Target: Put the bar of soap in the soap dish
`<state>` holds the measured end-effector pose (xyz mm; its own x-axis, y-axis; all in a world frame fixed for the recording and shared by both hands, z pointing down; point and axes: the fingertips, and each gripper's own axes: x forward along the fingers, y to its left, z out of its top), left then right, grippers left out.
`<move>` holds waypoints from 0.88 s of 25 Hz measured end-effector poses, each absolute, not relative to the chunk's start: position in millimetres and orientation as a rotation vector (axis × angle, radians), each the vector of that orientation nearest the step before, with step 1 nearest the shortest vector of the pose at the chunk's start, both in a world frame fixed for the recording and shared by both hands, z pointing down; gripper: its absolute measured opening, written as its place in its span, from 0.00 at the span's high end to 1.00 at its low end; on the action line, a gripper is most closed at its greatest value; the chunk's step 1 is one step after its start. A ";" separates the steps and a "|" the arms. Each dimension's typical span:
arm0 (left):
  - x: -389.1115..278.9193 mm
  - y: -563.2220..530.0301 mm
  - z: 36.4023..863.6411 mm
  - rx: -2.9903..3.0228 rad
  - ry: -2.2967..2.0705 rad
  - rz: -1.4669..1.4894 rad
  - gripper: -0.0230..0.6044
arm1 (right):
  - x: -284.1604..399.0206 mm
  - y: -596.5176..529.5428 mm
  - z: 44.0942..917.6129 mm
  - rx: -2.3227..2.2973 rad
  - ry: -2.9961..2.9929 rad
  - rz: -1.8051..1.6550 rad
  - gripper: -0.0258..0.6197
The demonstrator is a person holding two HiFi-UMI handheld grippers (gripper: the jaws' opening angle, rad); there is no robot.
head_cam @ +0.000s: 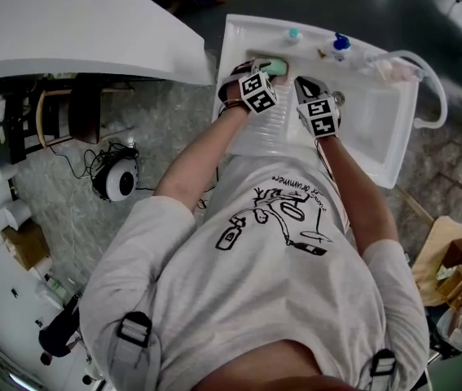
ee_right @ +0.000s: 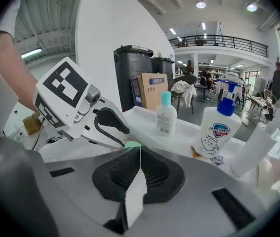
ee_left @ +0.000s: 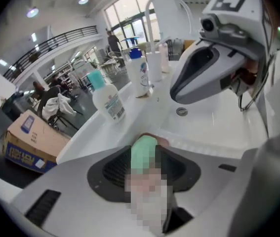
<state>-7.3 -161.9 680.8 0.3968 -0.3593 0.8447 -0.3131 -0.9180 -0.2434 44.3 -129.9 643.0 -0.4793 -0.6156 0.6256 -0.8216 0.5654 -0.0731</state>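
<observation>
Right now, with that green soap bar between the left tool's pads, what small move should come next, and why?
Probably lower the left tool slightly. Its pads hold the pale green bar of soap above the white sink's ledge, and a brownish rim, perhaps the soap dish, shows under the soap's tip. I can't confirm that.

Left tool (ee_left: 143,152) full, right tool (ee_right: 140,151) closed

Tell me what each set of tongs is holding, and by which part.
The left tongs grip the green bar of soap by its sides, its far end poking beyond the tips. The right tongs are shut and empty.
</observation>
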 end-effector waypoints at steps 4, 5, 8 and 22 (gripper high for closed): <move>-10.8 -152.9 660.8 -2.786 0.799 -1.464 0.73 | 48.6 -124.2 624.7 1.190 -2.297 0.524 0.92; -10.5 -150.1 652.5 -2.840 0.833 -1.413 0.74 | 48.6 -123.2 619.3 1.197 -2.313 0.532 0.92; -7.5 -142.0 623.7 -2.993 0.934 -1.225 0.75 | 47.7 -118.4 598.7 1.205 -2.367 0.545 0.92; 15.1 -82.0 463.8 -3.352 0.939 -0.280 0.91 | 48.7 -78.0 463.7 1.272 -2.582 0.485 0.92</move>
